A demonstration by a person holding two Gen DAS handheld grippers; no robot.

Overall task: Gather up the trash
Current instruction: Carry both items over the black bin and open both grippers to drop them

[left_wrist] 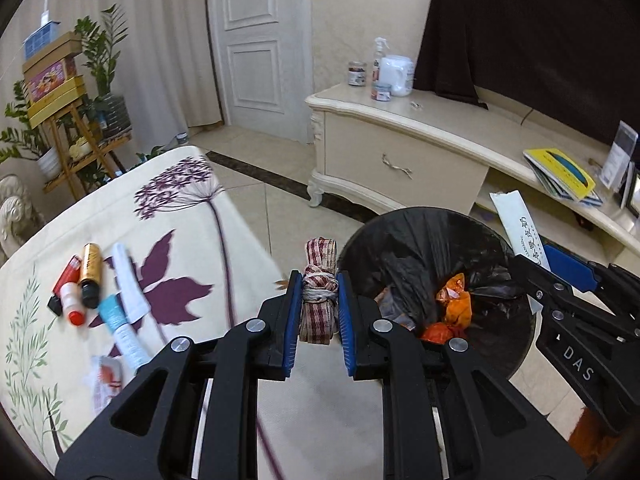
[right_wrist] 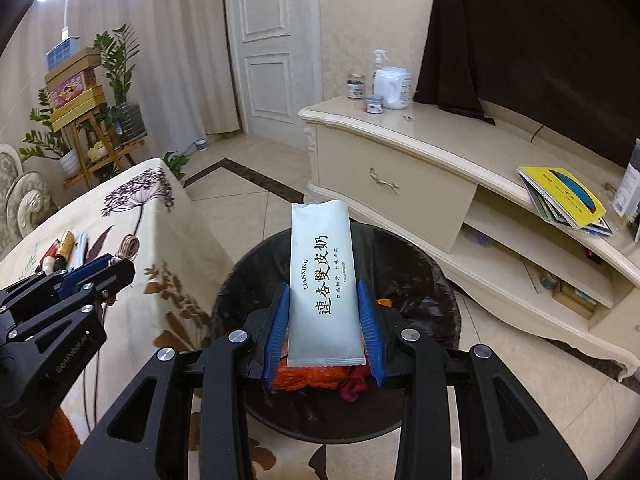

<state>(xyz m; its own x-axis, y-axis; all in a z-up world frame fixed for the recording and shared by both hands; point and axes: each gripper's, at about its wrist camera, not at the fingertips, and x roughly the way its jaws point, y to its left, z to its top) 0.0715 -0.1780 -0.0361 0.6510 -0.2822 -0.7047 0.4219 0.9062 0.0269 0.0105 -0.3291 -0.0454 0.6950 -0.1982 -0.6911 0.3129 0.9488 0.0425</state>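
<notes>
My left gripper (left_wrist: 319,280) is shut on a bundled red-and-white striped strap (left_wrist: 318,300), held just left of the trash bin (left_wrist: 404,236), which has a black liner and orange wrappers (left_wrist: 454,304) inside. My right gripper (right_wrist: 324,292) is shut on a white snack packet (right_wrist: 322,280) with black lettering, held upright over the bin (right_wrist: 248,276). The packet also shows in the left wrist view (left_wrist: 518,230), and the left gripper with the strap shows in the right wrist view (right_wrist: 116,266). On the floral table (left_wrist: 180,208) lie several tubes and bottles (left_wrist: 90,274).
A cream TV cabinet (left_wrist: 400,160) stands behind the bin, with jars, a spray bottle, a white jug (left_wrist: 396,70) and yellow books (left_wrist: 564,174) on it. A plant stand with boxes (left_wrist: 56,80) is at the far left. A white door (left_wrist: 256,40) is behind.
</notes>
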